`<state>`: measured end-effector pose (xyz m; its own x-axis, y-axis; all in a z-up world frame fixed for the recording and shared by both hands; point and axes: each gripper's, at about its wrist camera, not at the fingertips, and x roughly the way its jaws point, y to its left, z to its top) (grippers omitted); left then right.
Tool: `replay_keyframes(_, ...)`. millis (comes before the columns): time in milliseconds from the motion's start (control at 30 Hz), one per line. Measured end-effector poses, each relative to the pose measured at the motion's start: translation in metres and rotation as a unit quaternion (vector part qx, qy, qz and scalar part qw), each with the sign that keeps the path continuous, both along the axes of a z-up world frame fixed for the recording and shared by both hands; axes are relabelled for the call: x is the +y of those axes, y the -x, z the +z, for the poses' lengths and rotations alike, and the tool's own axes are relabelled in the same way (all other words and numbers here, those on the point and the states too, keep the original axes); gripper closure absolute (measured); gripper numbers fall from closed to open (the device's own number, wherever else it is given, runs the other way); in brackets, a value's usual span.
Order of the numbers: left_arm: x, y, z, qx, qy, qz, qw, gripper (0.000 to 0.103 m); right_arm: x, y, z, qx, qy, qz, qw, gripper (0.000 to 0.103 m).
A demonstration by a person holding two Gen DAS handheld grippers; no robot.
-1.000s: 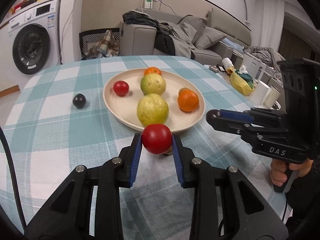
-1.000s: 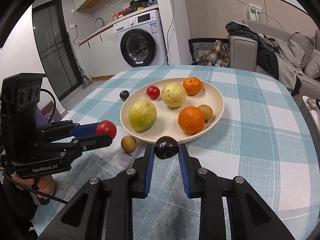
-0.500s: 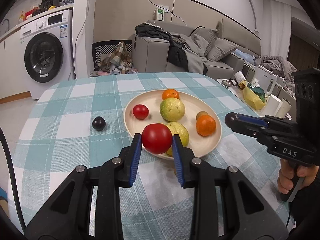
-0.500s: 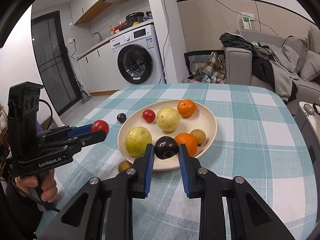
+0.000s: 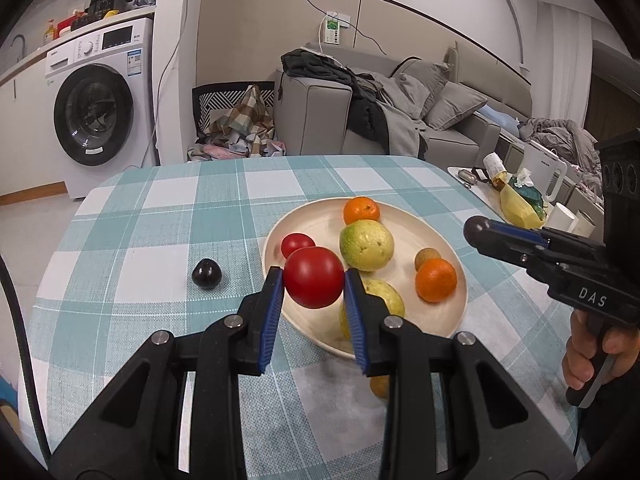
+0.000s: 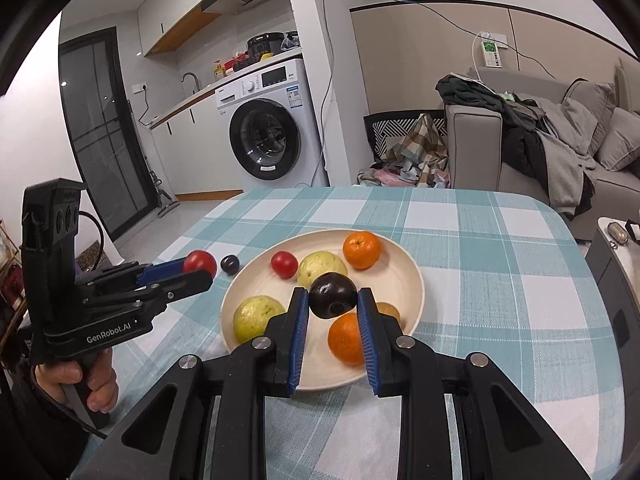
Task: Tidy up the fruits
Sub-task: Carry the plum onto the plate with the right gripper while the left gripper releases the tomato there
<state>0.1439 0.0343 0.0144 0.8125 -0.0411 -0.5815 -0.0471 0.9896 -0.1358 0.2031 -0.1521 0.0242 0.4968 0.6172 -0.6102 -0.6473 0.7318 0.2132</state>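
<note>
Low in the left wrist frame, at centre, the left gripper [image 5: 314, 280] is clamping a red tomato [image 5: 314, 277] between its blue pads, and the fruit is hanging clear of the checked tablecloth [image 5: 160, 216]. Just left of it a dark plum [image 5: 206, 273] is lying alone on the cloth, outside the dish. Directly behind and to the right of the tomato the cream plate [image 5: 316, 220] is spreading out, carrying a small red tomato [image 5: 297, 243], two pale green guavas [image 5: 366, 245], two oranges [image 5: 436, 280] and a small brown fruit [image 5: 427, 257]; another brown fruit [image 5: 380, 386] is peeking out on the cloth below the right finger. At the right edge of that frame the right gripper [image 5: 476, 229] is reaching in, its tip over the plate's right rim. From the right wrist view, a hand [image 6: 76, 380] is holding the left gripper at the left edge, still short of the plate's left rim, while at lower centre the right gripper's jaws are squeezing a dark plum [image 6: 333, 294] that is hanging over the plate's middle. By my judgement the right load is already sitting above free plate, whereas the tomato is needing a short carry forward and rightward past the near-left rim.
</note>
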Motion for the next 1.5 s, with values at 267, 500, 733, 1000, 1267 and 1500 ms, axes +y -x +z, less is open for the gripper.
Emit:
replay_keyframes(267, 0.005, -0.022, -0.009, 0.006, 0.001, 0.007, 1.0, 0.075, 0.009, -0.015, -0.006, 0.01, 0.005, 0.004, 1.0, 0.077)
replay_keyframes(500, 0.007, -0.043, -0.021, 0.016, 0.004, 0.008, 0.9998, 0.075, 0.023, -0.025, -0.019, 0.025, 0.018, 0.018, 0.999, 0.077)
replay_keyframes(733, 0.008, -0.059, -0.03, 0.026, 0.001, 0.006, 0.9996, 0.075, 0.032, -0.04, -0.03, 0.041, 0.034, 0.003, 0.999, 0.077)
replay_keyframes(1000, 0.009, -0.068, -0.037, 0.034, 0.002, 0.0, 0.9994, 0.075, 0.03, -0.057, -0.04, 0.062, 0.041, -0.018, 0.997, 0.077)
replay_keyframes(1267, 0.008, -0.073, -0.04, 0.041, -0.002, 0.0, 0.9992, 0.075, 0.031, -0.063, -0.044, 0.069, 0.04, -0.025, 0.996, 0.077)
replay_keyframes(1500, 0.009, -0.073, -0.041, 0.041, -0.003, 0.002, 0.9992, 0.075, 0.032, -0.062, -0.045, 0.066, 0.04, -0.025, 0.997, 0.077)
